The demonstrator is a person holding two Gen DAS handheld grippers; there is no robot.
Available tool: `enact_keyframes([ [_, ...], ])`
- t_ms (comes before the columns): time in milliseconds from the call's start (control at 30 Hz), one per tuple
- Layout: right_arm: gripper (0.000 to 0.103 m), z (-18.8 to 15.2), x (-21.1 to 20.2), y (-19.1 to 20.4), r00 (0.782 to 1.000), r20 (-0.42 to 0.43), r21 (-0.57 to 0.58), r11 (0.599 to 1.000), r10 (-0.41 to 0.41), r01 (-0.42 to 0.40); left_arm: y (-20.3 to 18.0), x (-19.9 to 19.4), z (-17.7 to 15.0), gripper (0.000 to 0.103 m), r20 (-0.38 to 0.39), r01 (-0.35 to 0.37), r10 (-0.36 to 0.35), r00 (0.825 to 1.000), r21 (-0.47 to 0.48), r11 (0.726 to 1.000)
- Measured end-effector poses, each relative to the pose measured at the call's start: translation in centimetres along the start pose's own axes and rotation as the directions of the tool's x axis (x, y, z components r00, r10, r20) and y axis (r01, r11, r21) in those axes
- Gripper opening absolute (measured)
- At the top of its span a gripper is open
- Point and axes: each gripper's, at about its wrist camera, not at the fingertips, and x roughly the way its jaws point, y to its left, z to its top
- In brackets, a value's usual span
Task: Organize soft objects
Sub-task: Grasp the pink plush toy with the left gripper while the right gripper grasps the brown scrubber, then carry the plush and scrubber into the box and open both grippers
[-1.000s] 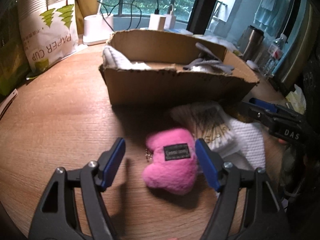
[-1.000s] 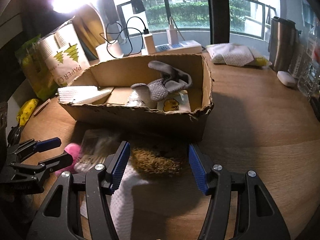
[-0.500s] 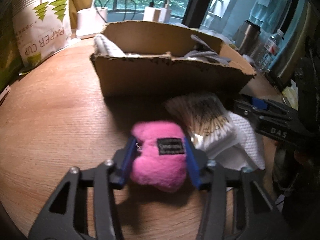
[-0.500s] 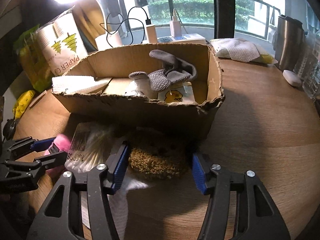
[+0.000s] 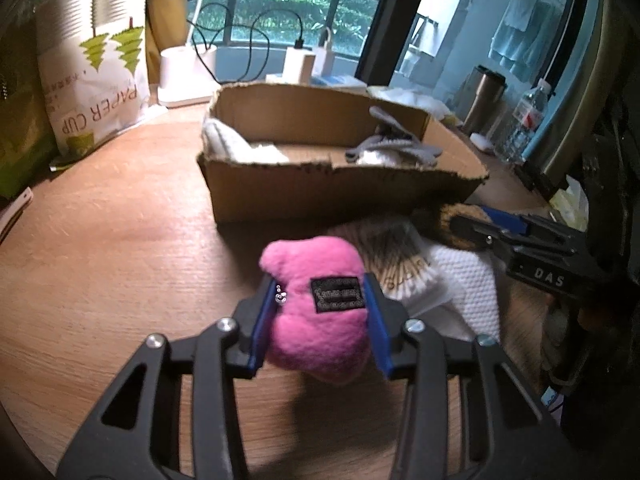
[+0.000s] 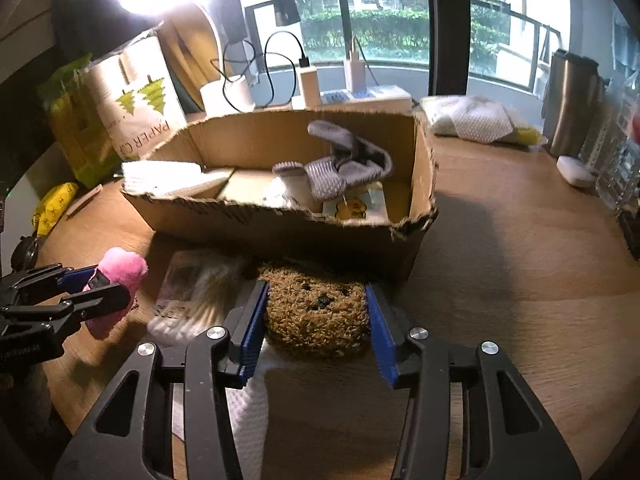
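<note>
My left gripper [image 5: 320, 312] is shut on a pink plush toy [image 5: 316, 280] with a black label and holds it just above the wooden table; it also shows in the right wrist view [image 6: 116, 280]. My right gripper [image 6: 316, 320] is shut on a brown fuzzy plush [image 6: 316, 312] lying in front of the cardboard box [image 6: 280, 236]. The box [image 5: 320, 192] holds a grey sock [image 6: 340, 168], a folded white cloth [image 6: 164, 176] and a card with a yellow duck [image 6: 352, 208].
A bag of cotton swabs [image 5: 396, 256] and a white towel [image 5: 468, 292] lie between the two plush toys. A paper cup pack [image 5: 92, 80], chargers [image 6: 308, 84], a steel tumbler [image 6: 568, 100] and another white cloth [image 6: 472, 120] stand behind the box.
My left gripper closed on the pink plush and lifted it a little. My right gripper moved forward and closed on the brown plush.
</note>
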Motion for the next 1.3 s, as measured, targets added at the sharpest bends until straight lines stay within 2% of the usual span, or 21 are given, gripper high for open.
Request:
enact_keyframes([
  [700,0.050,3.9,-4.7,2.4,0.993,0.112,-0.071,0.997,0.026,-0.018,0.0,-4.0,3.2,0.043,0.127,0.018,-0.019,0.992,0.005,1.000],
  [967,0.050,5.6,-3.5,3.9,0.992,0.110,-0.099,0.994,0.057,-0.046,1.3,-5.2,4.8,0.043,0.177,0.002,-0.001,0.984,-0.006,1.000],
  [1300,0.050,7.2,0.2,6.6,0.997,0.049,-0.113,0.992,0.058,-0.053,5.2,-5.5,5.5,0.043,0.204,-0.026,0.033,0.978,-0.037,0.999],
])
